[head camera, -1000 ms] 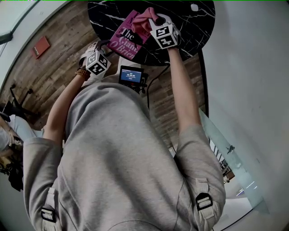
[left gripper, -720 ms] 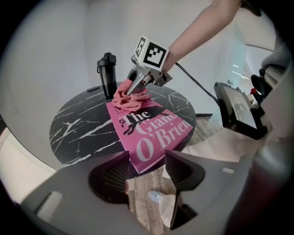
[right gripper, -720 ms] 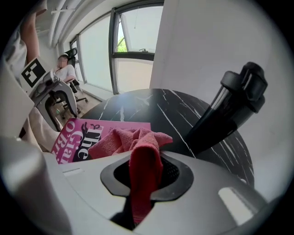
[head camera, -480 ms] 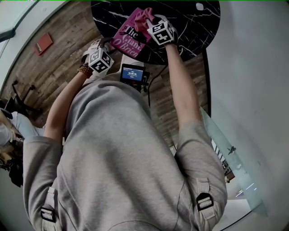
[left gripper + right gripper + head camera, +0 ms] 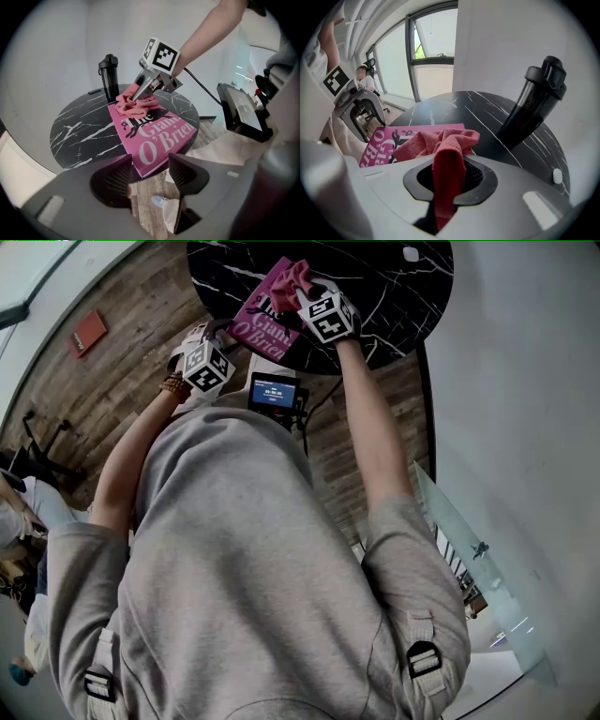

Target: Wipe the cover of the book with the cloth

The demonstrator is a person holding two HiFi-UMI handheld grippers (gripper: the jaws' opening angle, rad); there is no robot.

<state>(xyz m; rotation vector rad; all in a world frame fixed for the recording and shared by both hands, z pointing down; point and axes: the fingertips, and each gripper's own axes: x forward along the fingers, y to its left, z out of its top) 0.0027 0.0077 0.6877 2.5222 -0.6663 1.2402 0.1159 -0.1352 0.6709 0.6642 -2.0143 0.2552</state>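
A pink book (image 5: pixel 258 326) with white and black title lettering lies on the round black marble table (image 5: pixel 394 296), near its front edge. A bunched pink-red cloth (image 5: pixel 291 279) rests on the far part of the cover. My right gripper (image 5: pixel 305 294) is shut on the cloth (image 5: pixel 446 154), a strip of which is clamped between the jaws, and presses it on the book (image 5: pixel 389 138). My left gripper (image 5: pixel 150 176) stands open and holds nothing, just off the table's edge in front of the book's (image 5: pixel 157 140) near corner.
A tall black bottle (image 5: pixel 534 103) stands upright on the table beyond the book, also in the left gripper view (image 5: pixel 109 77). A small white object (image 5: pixel 410 254) lies at the table's far side. A device with a screen (image 5: pixel 273 392) hangs at the person's chest. Wood floor lies below.
The right gripper has slid the cloth a little leftward and nearer along the cover, over the top of the title lettering. The left gripper has barely moved.
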